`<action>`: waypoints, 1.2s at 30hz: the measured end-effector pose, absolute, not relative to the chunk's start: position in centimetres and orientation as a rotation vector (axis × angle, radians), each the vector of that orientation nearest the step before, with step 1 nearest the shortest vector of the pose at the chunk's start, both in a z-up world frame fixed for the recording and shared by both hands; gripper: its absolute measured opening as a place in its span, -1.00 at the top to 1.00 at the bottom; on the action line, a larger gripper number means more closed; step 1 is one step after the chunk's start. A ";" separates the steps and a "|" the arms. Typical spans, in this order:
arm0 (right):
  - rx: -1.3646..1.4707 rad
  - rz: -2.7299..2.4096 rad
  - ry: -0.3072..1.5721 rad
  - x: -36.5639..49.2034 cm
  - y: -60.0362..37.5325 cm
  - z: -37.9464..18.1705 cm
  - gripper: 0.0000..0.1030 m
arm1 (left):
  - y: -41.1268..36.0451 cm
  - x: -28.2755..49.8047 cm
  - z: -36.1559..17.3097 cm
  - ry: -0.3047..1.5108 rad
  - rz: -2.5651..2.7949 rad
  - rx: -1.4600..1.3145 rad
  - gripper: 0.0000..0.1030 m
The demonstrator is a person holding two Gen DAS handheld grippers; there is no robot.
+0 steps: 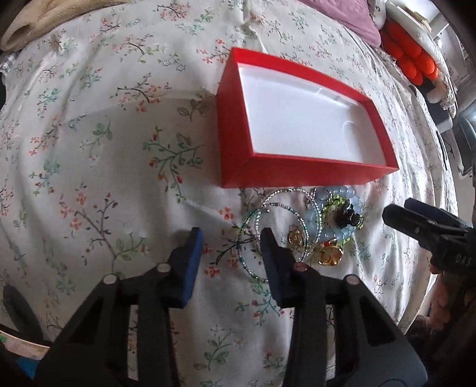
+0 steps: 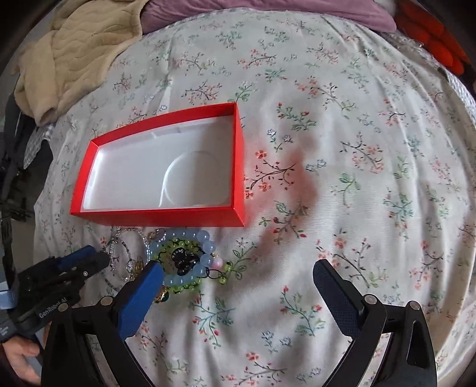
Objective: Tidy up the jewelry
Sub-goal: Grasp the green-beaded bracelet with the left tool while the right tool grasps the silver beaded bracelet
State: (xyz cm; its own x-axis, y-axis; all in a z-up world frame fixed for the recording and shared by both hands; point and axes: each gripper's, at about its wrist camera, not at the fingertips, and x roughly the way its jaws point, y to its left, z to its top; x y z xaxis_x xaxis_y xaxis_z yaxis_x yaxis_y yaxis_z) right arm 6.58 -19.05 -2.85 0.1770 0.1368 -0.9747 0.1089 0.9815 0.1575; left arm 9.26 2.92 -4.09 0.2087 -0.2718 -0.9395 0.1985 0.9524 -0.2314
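A red box [image 1: 235, 160] with a white empty inside lies open on the flowered bed sheet; it also shows in the right wrist view [image 2: 154, 218]. A heap of jewelry lies just in front of it: thin beaded hoops [image 1: 267, 208], a pale blue bead bracelet [image 1: 319, 214] [image 2: 205, 262], a green bead ring [image 2: 166, 250] with a black piece inside, and gold pieces [image 1: 328, 256]. My left gripper [image 1: 230, 238] is open above the sheet, its right finger over the hoops. My right gripper [image 2: 238, 274] is open wide, its left finger beside the blue bracelet.
A beige quilted blanket [image 2: 68, 59] lies at the far left of the bed. A purple pillow [image 2: 267, 12] and an orange plush thing [image 1: 407, 56] sit at the far edge. The flowered sheet [image 2: 357, 178] stretches to the right of the box.
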 end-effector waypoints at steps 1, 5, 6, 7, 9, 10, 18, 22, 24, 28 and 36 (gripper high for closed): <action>0.214 0.023 1.396 6.7 -19.0 -3.0 -0.92 | 2.6 9.3 -4.2 1.323 -0.334 -0.053 0.23; 0.228 0.044 1.390 7.1 -18.5 -2.9 -0.84 | 2.0 9.5 -4.5 1.323 -0.323 -0.012 0.69; 0.227 0.052 1.388 7.2 -18.2 -2.8 -0.75 | 1.9 9.6 -4.5 1.323 -0.323 -0.010 0.78; 0.225 0.062 1.389 7.2 -18.0 -2.8 -0.60 | 1.9 9.6 -4.5 1.325 -0.324 -0.013 0.85; 0.230 0.081 1.396 7.2 -17.4 -2.8 -0.52 | 2.1 9.5 -4.4 1.324 -0.324 -0.018 0.90; 0.233 0.088 1.398 7.3 -17.1 -2.9 -0.46 | 2.1 9.4 -4.3 1.321 -0.326 -0.017 0.92; 0.242 0.141 1.391 7.5 -14.9 -2.7 -0.37 | 4.0 8.6 -3.5 1.312 -0.361 -0.066 0.93; 0.249 0.171 1.385 7.7 -13.7 -2.6 -0.37 | 5.3 8.1 -2.7 1.293 -0.366 -0.077 0.93; 0.258 0.191 1.383 7.8 -13.1 -2.6 -0.32 | 6.0 7.8 -2.3 1.280 -0.361 -0.070 0.93; 0.274 0.225 1.389 8.0 -12.1 -2.8 -0.04 | 7.7 7.6 -2.2 1.270 -0.318 -0.054 0.93; 0.308 0.277 1.405 9.1 -9.9 -4.5 0.36 | 7.9 8.3 -3.0 1.277 -0.270 -0.040 0.93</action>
